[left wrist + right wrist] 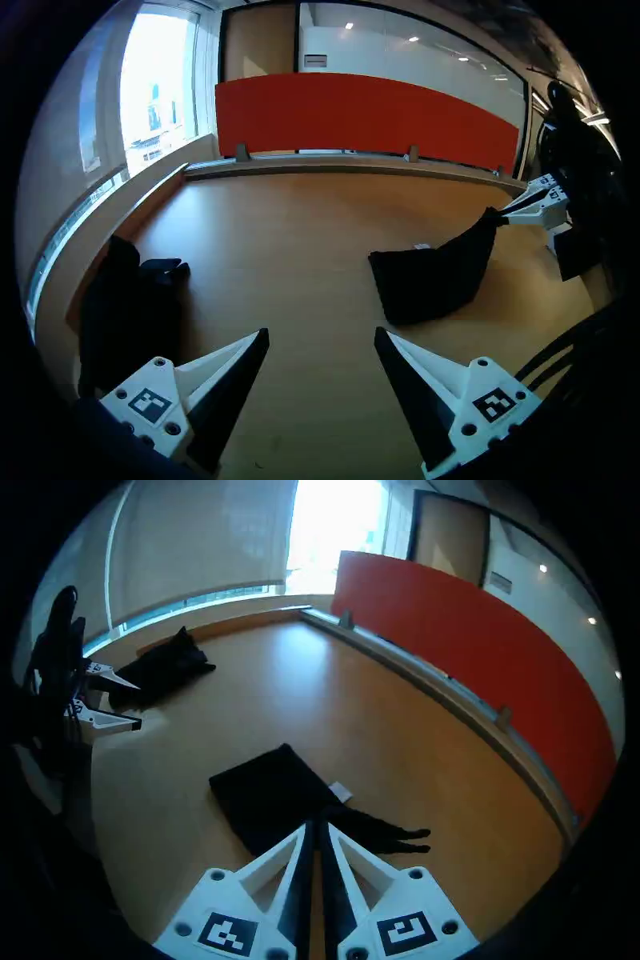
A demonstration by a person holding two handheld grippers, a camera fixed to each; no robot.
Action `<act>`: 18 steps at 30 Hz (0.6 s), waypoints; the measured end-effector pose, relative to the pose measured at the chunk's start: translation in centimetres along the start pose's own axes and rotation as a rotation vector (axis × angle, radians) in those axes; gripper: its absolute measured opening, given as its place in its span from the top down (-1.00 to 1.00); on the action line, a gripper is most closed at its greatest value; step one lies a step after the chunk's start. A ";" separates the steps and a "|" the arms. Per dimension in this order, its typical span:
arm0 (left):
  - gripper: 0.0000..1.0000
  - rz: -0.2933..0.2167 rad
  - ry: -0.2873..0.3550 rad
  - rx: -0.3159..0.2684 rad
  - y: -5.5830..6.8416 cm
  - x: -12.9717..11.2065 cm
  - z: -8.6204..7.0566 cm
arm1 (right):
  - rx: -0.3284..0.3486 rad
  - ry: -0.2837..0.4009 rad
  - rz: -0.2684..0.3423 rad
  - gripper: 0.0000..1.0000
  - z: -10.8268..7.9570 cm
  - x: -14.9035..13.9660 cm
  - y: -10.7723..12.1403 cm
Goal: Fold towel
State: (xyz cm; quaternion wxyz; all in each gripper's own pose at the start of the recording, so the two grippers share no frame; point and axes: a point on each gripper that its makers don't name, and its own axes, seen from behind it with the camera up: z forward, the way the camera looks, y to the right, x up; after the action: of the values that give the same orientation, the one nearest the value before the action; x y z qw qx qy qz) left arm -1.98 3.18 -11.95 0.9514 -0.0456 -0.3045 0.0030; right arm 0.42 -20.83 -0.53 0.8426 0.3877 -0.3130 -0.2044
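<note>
A black towel (432, 280) lies on the wooden table (296, 240), its far corner pulled up to the right. My right gripper (506, 214) is shut on that raised corner. In the right gripper view its fingers (317, 830) are closed together over the towel (264, 792), whose near edge bunches under the tips. My left gripper (320, 346) hangs open over bare wood, short of the towel's near edge, with nothing between its fingers. The right gripper view shows it at the far left (132, 702), also open.
A second heap of black cloth (128, 312) (160, 668) lies near the window-side table edge. An orange divider panel (360, 112) (480, 640) stands along the table's far edge. A small white tag (340, 790) sticks out beside the towel.
</note>
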 end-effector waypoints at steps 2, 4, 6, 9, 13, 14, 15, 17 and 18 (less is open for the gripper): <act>-0.96 -0.003 0.002 0.003 -0.1 0.0 -0.2 | 0.017 -0.006 -0.019 0.90 0.6 0.5 -0.5; -0.96 -0.007 0.002 0.008 -0.3 0.0 -0.4 | 0.036 -0.012 -0.039 0.90 1.3 0.9 -1.2; -0.97 -0.013 0.001 0.014 -0.4 -0.1 -0.7 | 0.054 -0.018 -0.059 0.90 1.9 1.3 -1.8; -0.96 -0.028 0.001 0.022 -0.7 -0.2 -1.1 | 0.084 -0.030 -0.091 0.90 3.1 1.9 -3.0; -0.96 -0.056 0.003 0.033 -1.1 -0.5 -1.8 | 0.130 -0.052 -0.132 0.90 4.8 2.3 -5.0; -0.96 -0.062 0.004 0.036 -1.2 -0.6 -2.0 | 0.141 -0.057 -0.141 0.90 5.2 2.3 -5.5; -0.96 -0.068 0.004 0.039 -1.3 -0.6 -2.2 | 0.152 -0.062 -0.148 0.90 5.6 2.3 -6.0; -0.96 -0.078 0.004 0.049 -1.6 -0.9 -2.6 | 0.175 -0.073 -0.160 0.90 6.6 2.3 -7.1; -0.96 -0.083 0.004 0.054 -1.8 -1.0 -2.8 | 0.186 -0.078 -0.164 0.90 7.0 2.3 -7.6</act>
State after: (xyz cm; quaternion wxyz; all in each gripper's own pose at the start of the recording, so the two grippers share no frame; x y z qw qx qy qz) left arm -1.18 1.17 -14.62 0.9522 -0.0071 -0.3040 -0.0284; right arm -3.54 -30.54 -2.13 0.7707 0.4800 -0.3305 -0.2576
